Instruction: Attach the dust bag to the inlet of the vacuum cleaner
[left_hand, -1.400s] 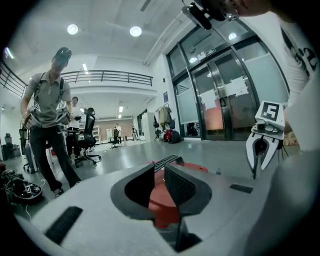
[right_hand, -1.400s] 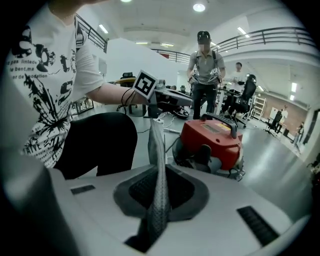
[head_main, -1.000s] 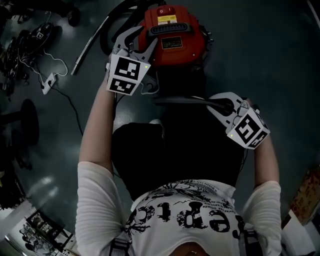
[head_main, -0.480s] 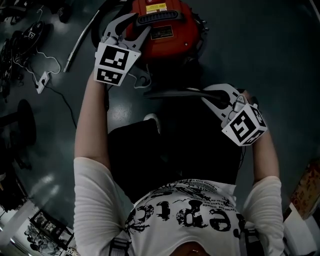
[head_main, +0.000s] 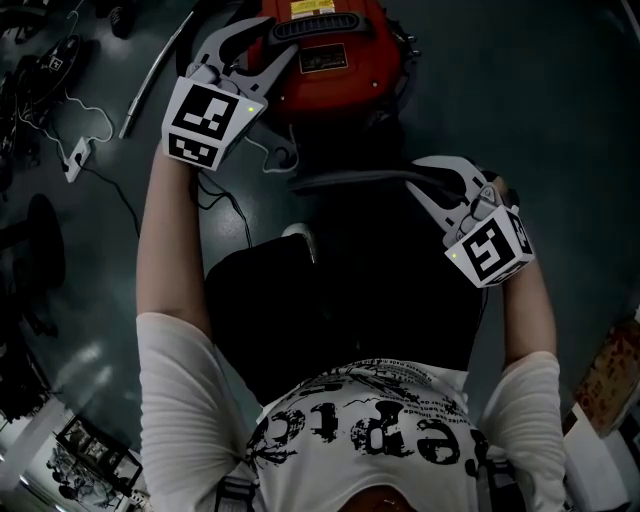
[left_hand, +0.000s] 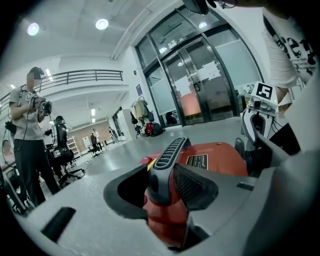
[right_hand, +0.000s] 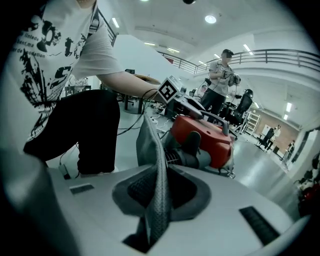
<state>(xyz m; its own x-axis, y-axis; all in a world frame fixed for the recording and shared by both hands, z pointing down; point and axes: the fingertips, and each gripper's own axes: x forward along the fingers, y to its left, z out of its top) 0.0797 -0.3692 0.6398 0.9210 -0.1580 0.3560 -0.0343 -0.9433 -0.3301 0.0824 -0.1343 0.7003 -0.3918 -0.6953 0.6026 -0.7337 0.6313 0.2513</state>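
Although the right gripper (right_hand: 159, 192) has its fingers clenched on the edge of the grey dust bag (right_hand: 150, 145), the bag is not yet on the machine. The fabric rises as a thin fold between the fingers. In the head view it stretches as a dark strip just short of the red vacuum cleaner (head_main: 335, 75), which stands on the floor (head_main: 520, 90).

The left gripper (left_hand: 162, 187) has its fingers closed round the ribbed grey handle (left_hand: 170, 152) on top of the body, apparently to steady it.

I judge that only these 2 grasps are done. Bringing the bag's opening to the inlet and seating it there is left.

The inlet is hard to pick out: a grey collar (right_hand: 187, 159) at the vacuum's near end may be it. The bag's mouth is not shown, and most of the bag merges with the person's dark trousers (head_main: 340, 300) in the head view.
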